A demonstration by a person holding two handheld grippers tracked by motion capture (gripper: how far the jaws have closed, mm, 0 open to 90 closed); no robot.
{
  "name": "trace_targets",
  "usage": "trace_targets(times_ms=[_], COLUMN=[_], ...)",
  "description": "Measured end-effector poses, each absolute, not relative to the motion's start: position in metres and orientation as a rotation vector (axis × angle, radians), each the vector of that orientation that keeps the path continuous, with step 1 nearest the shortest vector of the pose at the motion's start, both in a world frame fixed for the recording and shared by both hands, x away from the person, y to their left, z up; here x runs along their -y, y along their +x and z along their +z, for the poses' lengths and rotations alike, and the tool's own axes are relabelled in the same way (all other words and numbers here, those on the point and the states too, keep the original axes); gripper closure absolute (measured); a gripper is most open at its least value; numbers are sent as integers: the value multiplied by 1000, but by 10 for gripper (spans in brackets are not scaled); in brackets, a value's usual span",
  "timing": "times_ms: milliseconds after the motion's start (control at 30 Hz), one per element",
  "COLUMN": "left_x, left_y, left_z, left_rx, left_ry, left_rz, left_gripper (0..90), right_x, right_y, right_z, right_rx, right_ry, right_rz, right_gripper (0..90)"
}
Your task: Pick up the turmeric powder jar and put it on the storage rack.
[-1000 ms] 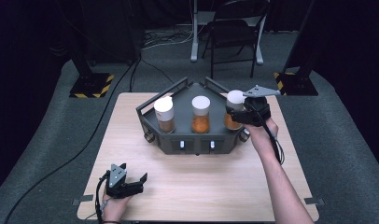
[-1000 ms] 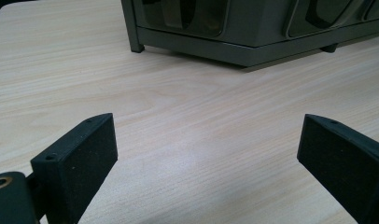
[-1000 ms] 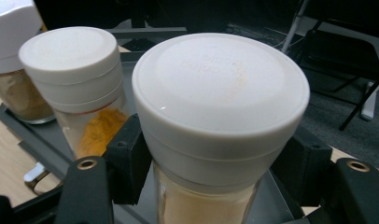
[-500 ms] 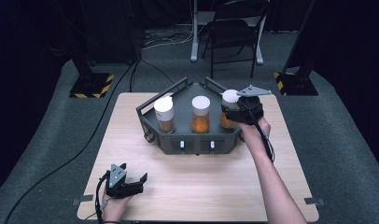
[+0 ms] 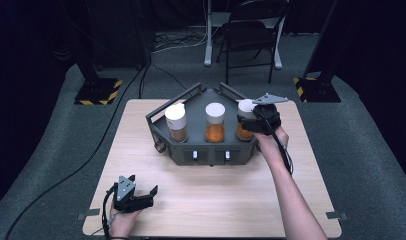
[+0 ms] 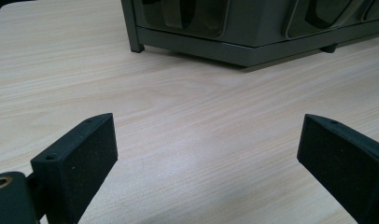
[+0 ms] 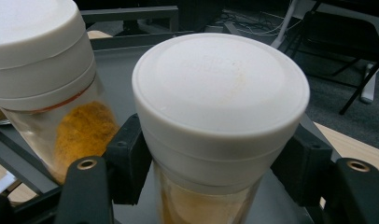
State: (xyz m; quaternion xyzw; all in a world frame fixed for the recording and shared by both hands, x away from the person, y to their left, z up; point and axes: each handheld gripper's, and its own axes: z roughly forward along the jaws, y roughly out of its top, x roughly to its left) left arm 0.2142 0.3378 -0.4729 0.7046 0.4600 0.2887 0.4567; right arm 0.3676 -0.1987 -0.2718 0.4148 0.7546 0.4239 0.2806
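Right gripper (image 7: 215,172) clamps a round clear jar (image 7: 211,196) under its smooth white lid (image 7: 220,88); left gripper (image 6: 206,154) gapes

This looks like a recording studio or test lab rather than a home. A single light wooden surface (image 5: 211,200) stands on grey carpet (image 5: 361,150), ringed by black drapes that swallow the background. Beyond its far corners, two dark stands rest on bases marked with yellow-and-black hazard tape (image 5: 98,92). Cables (image 5: 168,42) trail loose across the floor past the far edge, near a metal pole (image 5: 209,35) and a folding chair (image 5: 251,35). Strips of tape (image 5: 337,215) mark the floor by the near corners.
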Motion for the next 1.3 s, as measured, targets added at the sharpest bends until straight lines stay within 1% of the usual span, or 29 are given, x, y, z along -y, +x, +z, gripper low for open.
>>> trace_targets(times_ms=[300, 367, 467, 533, 733, 1133, 1300], left_x=[-338, -338, -338, -338, -337, -337, -336], left_y=[214, 215, 215, 214, 214, 214, 214], left_z=[-473, -472, -472, -473, -473, -473, -472], left_rx=[-1134, -1134, -1135, -1134, -1133, -1136, -1137], left_ry=[1740, 1740, 1740, 1739, 1739, 1739, 1745], left_rz=[712, 710, 710, 712, 713, 714, 717], left_gripper=[49, 49, 49, 48, 48, 48, 48], right_x=[205, 207, 211, 214, 223, 255, 271], right_y=[369, 369, 365, 362, 345, 315, 304], right_z=[-270, -269, -270, -269, -269, -300, -318], right_rx=[-2046, -2047, -2040, -2032, -2019, -1998, -2003], right_ry=[1105, 1111, 1111, 1105, 1066, 1027, 1038], right_rz=[1138, 1144, 1158, 1168, 1188, 1171, 1169], right_gripper=[330, 290, 272, 233, 203, 153, 156])
